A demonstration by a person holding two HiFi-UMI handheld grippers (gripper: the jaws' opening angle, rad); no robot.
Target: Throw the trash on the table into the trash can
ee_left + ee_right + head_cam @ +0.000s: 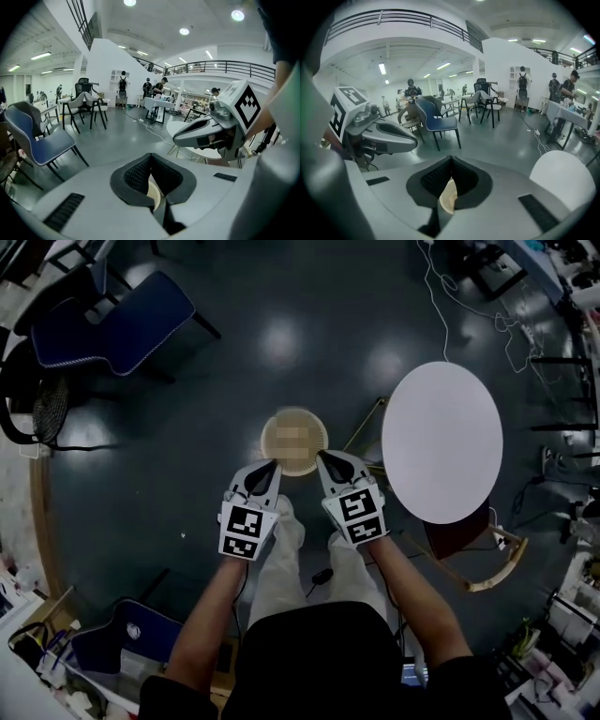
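In the head view the woven, light-brown trash can [294, 441] stands on the dark floor just ahead of the person's legs. My left gripper [274, 465] and right gripper [322, 457] hover side by side at its near rim, both shut with nothing between the jaws. The round white table [441, 442] to the right has a bare top. In the left gripper view my closed jaws [151, 155] frame a sliver of the trash can [153, 194], and the right gripper [197, 133] shows alongside. The right gripper view shows the same sliver of the trash can [449, 197] below its closed jaws [451, 159].
A blue chair [112, 324] stands at the far left and another [122, 638] near the person's left side. A wooden chair [487, 559] sits under the table's near edge. Cables [469, 315] trail across the floor behind the table. People stand far off in the hall.
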